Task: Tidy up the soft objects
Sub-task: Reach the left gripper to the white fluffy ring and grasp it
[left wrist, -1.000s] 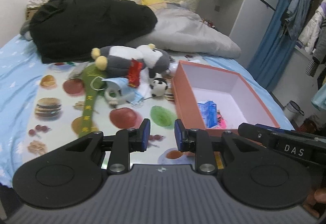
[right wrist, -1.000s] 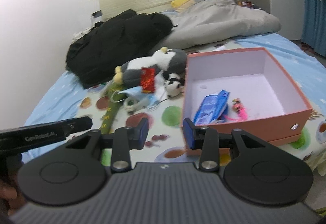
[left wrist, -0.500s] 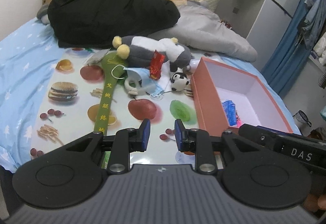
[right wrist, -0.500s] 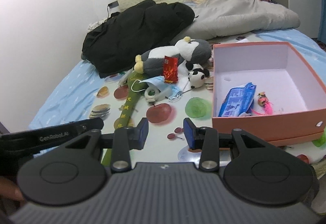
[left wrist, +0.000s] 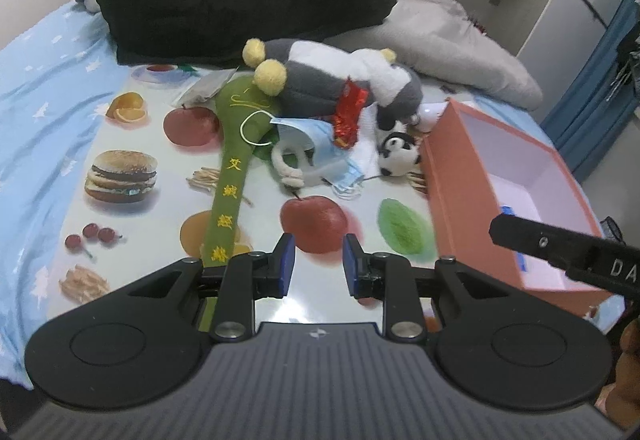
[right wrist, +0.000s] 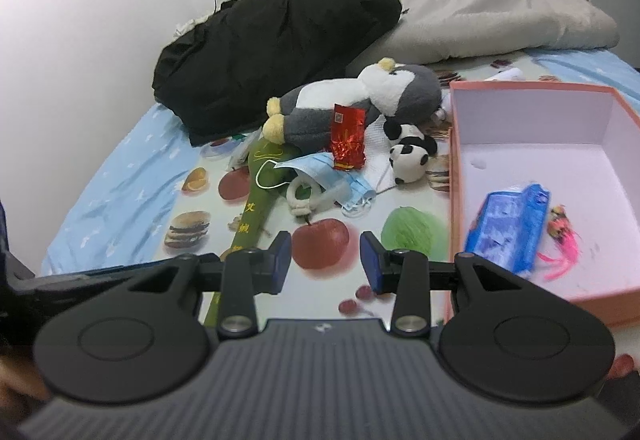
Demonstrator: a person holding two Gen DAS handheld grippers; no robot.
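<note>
Left wrist view: left gripper (left wrist: 319,260) part open, holding nothing. Pile at 12 o'clock on the mat (left wrist: 132,224): penguin plush (left wrist: 332,79), face mask (left wrist: 316,143), panda toy (left wrist: 398,157), green pouch (left wrist: 232,175). None boxed yet, by appearance. Orange box (left wrist: 460,191) at 3 o'clock, interior largely cut off.

Right wrist view: right gripper (right wrist: 326,260) open wider, empty. Box (right wrist: 456,199) holds blue packet (right wrist: 510,226) and a pink item, too blurred to identify.

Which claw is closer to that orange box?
Right. The right claw hangs just beside the orange box; the left claw sits further out, beyond the right one, over the fruit-print mat.
</note>
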